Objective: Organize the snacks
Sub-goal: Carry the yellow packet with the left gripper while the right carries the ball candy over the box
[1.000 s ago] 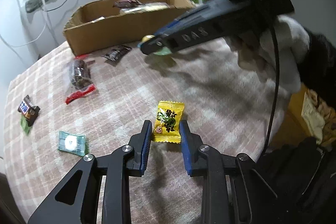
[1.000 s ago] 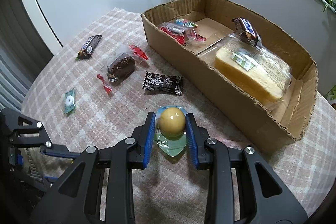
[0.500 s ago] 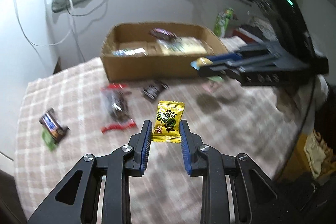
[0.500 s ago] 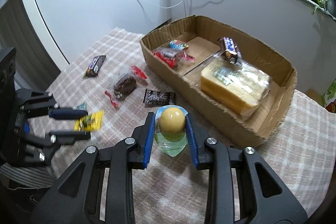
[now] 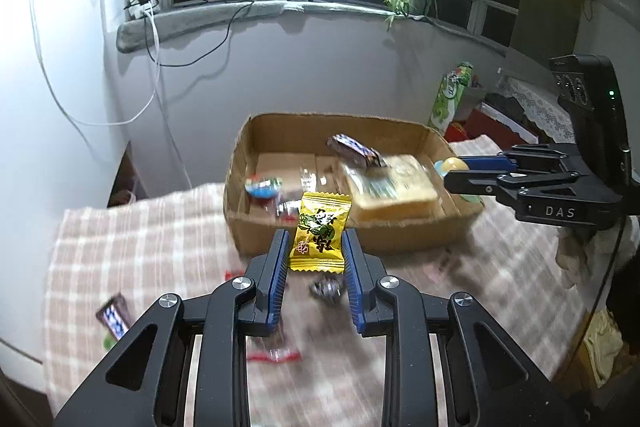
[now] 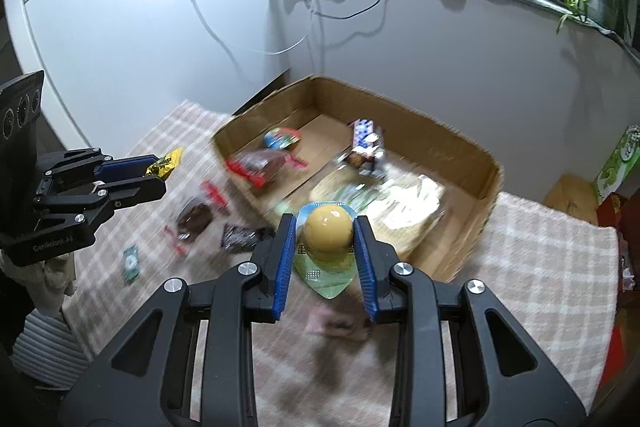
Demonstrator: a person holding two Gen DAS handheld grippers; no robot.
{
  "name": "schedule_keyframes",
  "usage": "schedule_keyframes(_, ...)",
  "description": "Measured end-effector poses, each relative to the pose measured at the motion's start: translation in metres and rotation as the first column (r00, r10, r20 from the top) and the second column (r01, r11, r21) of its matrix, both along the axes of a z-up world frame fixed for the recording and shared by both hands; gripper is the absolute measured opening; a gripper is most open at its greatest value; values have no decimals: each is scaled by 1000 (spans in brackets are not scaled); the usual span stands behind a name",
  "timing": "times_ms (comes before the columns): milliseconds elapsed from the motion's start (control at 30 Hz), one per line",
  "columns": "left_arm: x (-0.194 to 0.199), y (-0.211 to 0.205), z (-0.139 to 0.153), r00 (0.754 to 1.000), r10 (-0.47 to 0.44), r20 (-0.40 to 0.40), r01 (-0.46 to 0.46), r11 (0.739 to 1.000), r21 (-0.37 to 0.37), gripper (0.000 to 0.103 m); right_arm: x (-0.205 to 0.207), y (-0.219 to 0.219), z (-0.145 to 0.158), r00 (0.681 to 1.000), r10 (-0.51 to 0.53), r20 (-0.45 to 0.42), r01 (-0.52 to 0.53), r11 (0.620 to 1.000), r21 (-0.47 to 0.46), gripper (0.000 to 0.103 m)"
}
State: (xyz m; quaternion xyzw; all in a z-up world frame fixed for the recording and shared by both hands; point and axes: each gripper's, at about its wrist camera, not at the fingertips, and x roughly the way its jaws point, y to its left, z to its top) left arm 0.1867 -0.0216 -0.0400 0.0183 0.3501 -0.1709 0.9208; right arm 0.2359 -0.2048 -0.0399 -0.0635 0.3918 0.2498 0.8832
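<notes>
A yellow candy packet is pinched upright in the left tool; the cardboard box lies straight ahead. A round yellow snack is clamped by the right tool, nearer the box's rim.

candy wrapper: yellow (green print) | tablecloth: pink-white plaid | box: brown

I count one brown cardboard box, two black grippers of mine, and four wrapped snacks lying inside it.
</notes>
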Motion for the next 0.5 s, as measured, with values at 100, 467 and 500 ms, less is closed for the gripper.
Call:
schedule_keyframes(100,14,-4,1,1000,2,2,-2,1000,5,25,13,-7,3,1000,-25,6,25,1000,-2,30)
schedule_keyframes(467,56,-19,0,1000,-8,8,8,999,31,25,61,-24,-3,996,-84,-3,84,996,-28,30)
schedule_keyframes(500,61,-21,-1,1000,-9,5,8,999,34,25,64,-25,-4,996,-86,-6,86,996,-28,30)
